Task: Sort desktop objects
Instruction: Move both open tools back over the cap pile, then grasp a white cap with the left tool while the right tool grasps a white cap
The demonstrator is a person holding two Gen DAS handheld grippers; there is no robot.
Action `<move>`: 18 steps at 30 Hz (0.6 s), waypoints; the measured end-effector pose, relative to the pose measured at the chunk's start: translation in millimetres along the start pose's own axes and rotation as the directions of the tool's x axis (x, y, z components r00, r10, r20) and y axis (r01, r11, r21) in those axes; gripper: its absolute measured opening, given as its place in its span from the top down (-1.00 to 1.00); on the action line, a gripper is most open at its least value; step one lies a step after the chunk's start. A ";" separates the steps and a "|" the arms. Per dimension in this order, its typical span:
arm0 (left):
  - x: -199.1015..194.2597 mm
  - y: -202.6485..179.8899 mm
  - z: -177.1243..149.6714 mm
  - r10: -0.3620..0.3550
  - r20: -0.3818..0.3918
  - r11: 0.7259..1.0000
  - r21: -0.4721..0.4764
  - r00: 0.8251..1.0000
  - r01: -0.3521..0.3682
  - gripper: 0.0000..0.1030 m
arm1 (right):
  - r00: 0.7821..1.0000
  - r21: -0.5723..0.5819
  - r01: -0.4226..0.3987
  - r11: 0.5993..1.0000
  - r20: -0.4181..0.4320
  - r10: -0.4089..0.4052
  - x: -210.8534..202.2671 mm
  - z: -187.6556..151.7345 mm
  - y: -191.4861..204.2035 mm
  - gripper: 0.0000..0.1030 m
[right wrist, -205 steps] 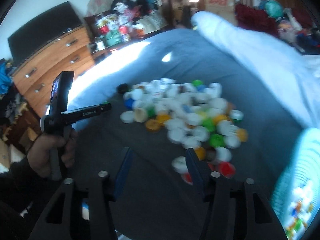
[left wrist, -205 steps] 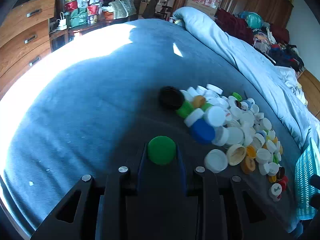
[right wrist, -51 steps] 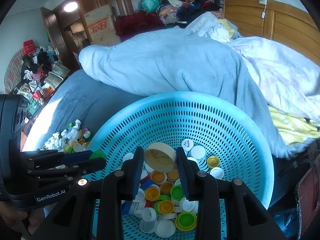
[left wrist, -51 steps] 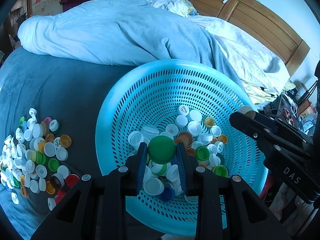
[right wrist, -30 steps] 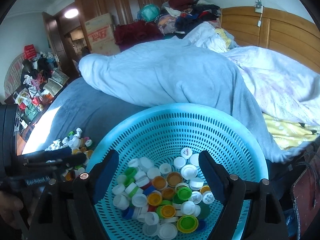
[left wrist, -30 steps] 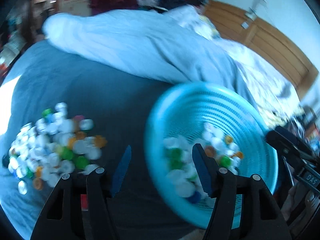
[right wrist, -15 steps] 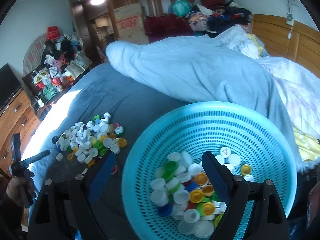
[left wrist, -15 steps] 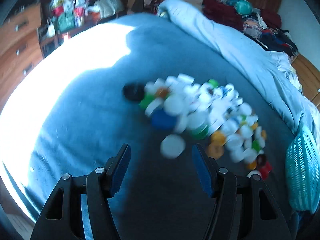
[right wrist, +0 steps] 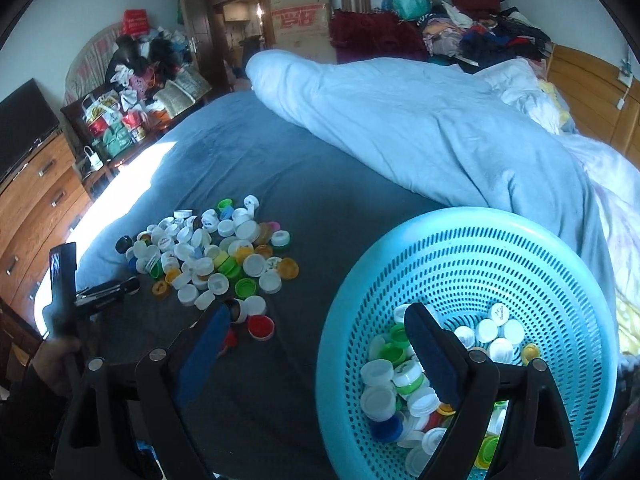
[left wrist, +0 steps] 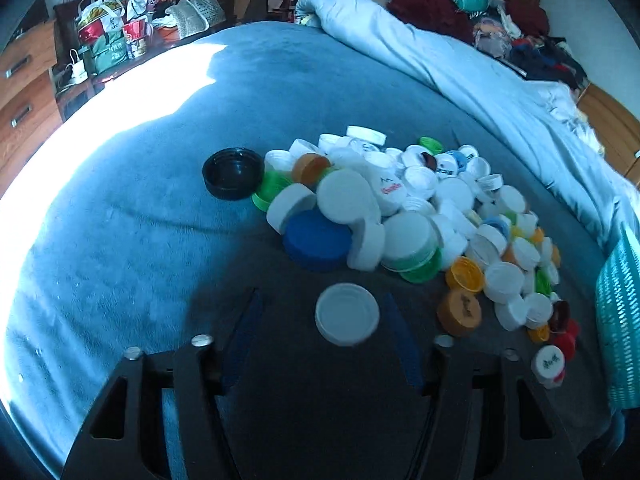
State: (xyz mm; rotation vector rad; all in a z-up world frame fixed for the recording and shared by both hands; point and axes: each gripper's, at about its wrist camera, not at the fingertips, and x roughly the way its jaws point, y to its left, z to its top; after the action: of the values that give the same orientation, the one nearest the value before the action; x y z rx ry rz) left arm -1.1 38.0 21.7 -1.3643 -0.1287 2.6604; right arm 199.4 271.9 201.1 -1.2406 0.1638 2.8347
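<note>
A pile of plastic bottle caps [left wrist: 400, 208] lies on the blue bed cover; it also shows in the right wrist view [right wrist: 212, 252]. My left gripper [left wrist: 324, 316] is open and low over the cover, with a single white cap [left wrist: 347, 314] lying between its fingers, untouched. A blue cap [left wrist: 318, 240] and a black cap [left wrist: 232, 168] sit just beyond. My right gripper [right wrist: 316, 320] is open and empty, above the left rim of the turquoise basket [right wrist: 520, 232], which holds several caps [right wrist: 404, 380]. The left gripper [right wrist: 108, 290] shows at the pile's left edge.
A rolled light-blue duvet [right wrist: 420, 128] lies across the bed behind the pile and basket. The basket's edge [left wrist: 618, 312] shows at the right of the left wrist view. A wooden dresser [right wrist: 36, 200] and a cluttered side table [right wrist: 120, 120] stand beyond the bed's left edge.
My left gripper dropped its green cap into the basket, swung back to the pile and lowered around a white cap. My right gripper dropped its cap, opened wide and pulled back left.
</note>
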 end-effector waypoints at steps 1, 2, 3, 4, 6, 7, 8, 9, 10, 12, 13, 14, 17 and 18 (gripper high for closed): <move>-0.3 0.3 0.7 -0.007 -0.002 1.000 0.007 1.000 0.007 0.48 | 1.000 -0.006 -0.013 1.000 0.002 0.013 2.2 2.4 4.2 -0.73; -1.5 1.5 -0.3 -0.015 0.005 1.000 0.004 1.000 0.015 0.47 | 1.000 -0.013 -0.028 1.000 0.005 0.028 4.4 6.2 8.9 -0.66; -3.6 2.3 -2.6 -0.014 0.021 1.000 0.004 1.000 0.014 0.47 | 0.999 -0.025 -0.047 0.999 0.003 0.047 10.0 12.1 15.5 -0.65; -4.5 2.6 -5.3 -0.011 0.031 1.000 0.007 0.999 0.010 0.47 | 0.998 -0.031 -0.057 0.998 0.000 0.057 13.5 15.0 18.9 -0.65; -3.4 4.3 -9.0 -0.017 0.047 1.000 0.000 0.999 0.017 0.47 | 0.996 -0.035 -0.087 0.996 -0.011 0.086 30.0 28.1 27.9 -0.59; -3.3 6.2 -10.6 -0.025 0.053 1.000 -0.006 0.998 0.026 0.47 | 0.995 -0.029 -0.102 0.994 -0.020 0.101 39.1 34.7 31.2 -0.59; -2.7 8.6 -11.0 -0.037 0.056 0.999 -0.014 0.998 0.038 0.47 | 0.992 -0.020 -0.119 0.993 -0.034 0.118 54.2 43.6 35.0 -0.55; -2.4 10.9 -10.5 -0.048 0.056 0.999 -0.024 0.997 0.049 0.47 | 0.992 -0.022 -0.121 0.992 -0.049 0.120 65.3 48.8 38.5 -0.49; -2.0 11.7 -9.7 -0.055 0.056 0.998 -0.029 0.997 0.056 0.47 | 0.991 -0.028 -0.119 0.993 -0.068 0.117 78.6 54.6 42.9 -0.46; -1.2 14.2 -10.3 -0.068 0.061 0.997 -0.035 0.996 0.070 0.47 | 0.988 -0.040 -0.105 0.994 -0.114 0.100 114.1 66.8 52.9 -0.38; -1.0 15.6 -10.7 -0.076 0.065 0.996 -0.039 0.995 0.078 0.47 | 0.986 -0.047 -0.094 0.994 -0.141 0.087 129.3 70.0 55.7 -0.36; -0.6 15.9 -11.0 -0.082 0.067 0.996 -0.042 0.994 0.084 0.46 | 0.982 -0.056 -0.081 0.995 -0.175 0.070 147.7 71.3 58.8 -0.28; -0.4 20.4 -11.7 -0.109 0.073 0.992 -0.058 0.991 0.113 0.46 | 0.968 -0.085 -0.054 0.995 -0.249 0.031 192.6 70.5 65.2 -0.06; -0.3 21.8 -11.9 -0.116 0.076 0.991 -0.063 0.990 0.121 0.46 | 0.966 -0.092 -0.051 0.994 -0.258 0.025 203.7 70.0 67.0 -0.06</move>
State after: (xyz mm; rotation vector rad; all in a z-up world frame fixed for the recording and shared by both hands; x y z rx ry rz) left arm 6.7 16.6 11.8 -1.2384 -0.3011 2.6283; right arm 4.6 212.7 104.0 -1.6405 0.0575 2.7316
